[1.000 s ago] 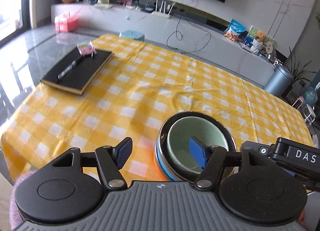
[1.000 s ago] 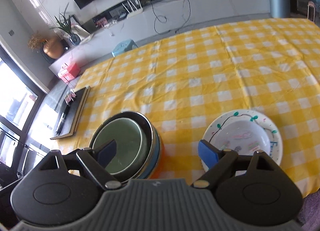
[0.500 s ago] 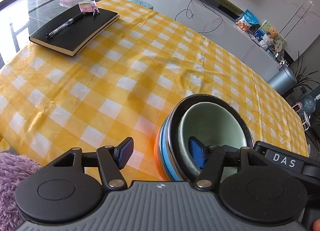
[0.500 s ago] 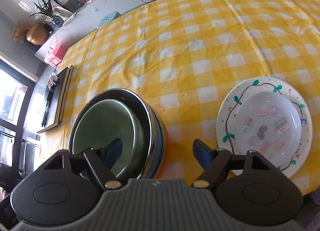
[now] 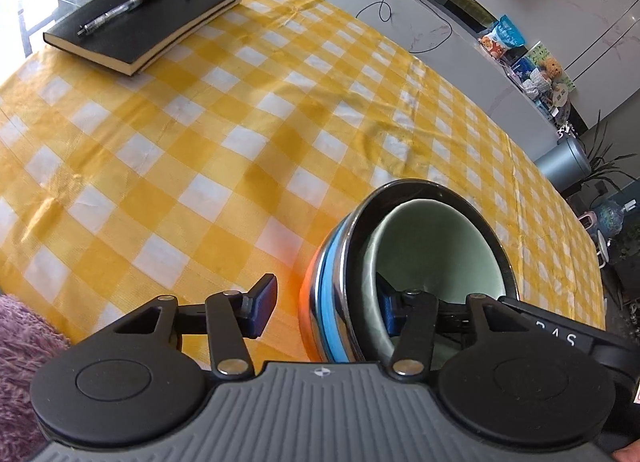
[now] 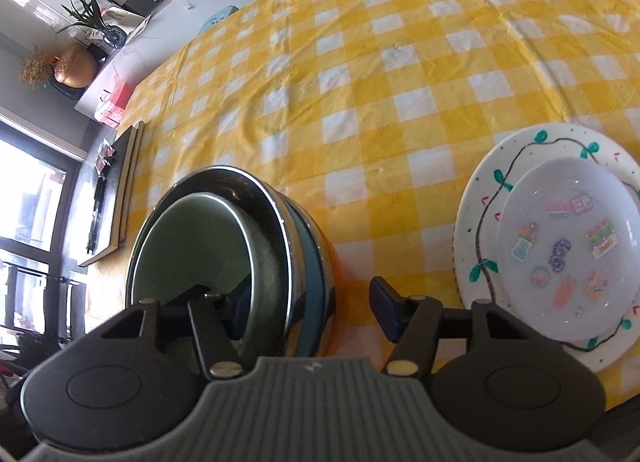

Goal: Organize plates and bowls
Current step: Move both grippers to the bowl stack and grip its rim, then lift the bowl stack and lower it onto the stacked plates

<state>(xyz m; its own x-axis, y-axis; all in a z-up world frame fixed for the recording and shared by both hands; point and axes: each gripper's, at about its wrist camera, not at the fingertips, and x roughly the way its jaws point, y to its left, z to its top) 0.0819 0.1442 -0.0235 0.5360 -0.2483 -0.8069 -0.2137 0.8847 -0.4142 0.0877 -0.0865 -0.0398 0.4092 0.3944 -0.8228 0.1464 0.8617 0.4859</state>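
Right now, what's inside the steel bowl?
A pale green bowl is nested in the steel bowl. One finger of each gripper reaches inside it, hiding its near floor. Whether anything lies beneath the green bowl is covered.

Tablecloth: was yellow and white, in a checked pattern.
Inner ceramic bowl: was pale green.
Outer metal bowl: had a shiny dark rim, with a blue band and an orange base below.
Round plate: was white, painted with a dark vine line, green leaves and small red marks.
Shallow dish on the plate: was white with small pastel stickers.
Rectangular notebook: had a black cover and cream page edges.
Gripper pads: were dark blue on black fingers.
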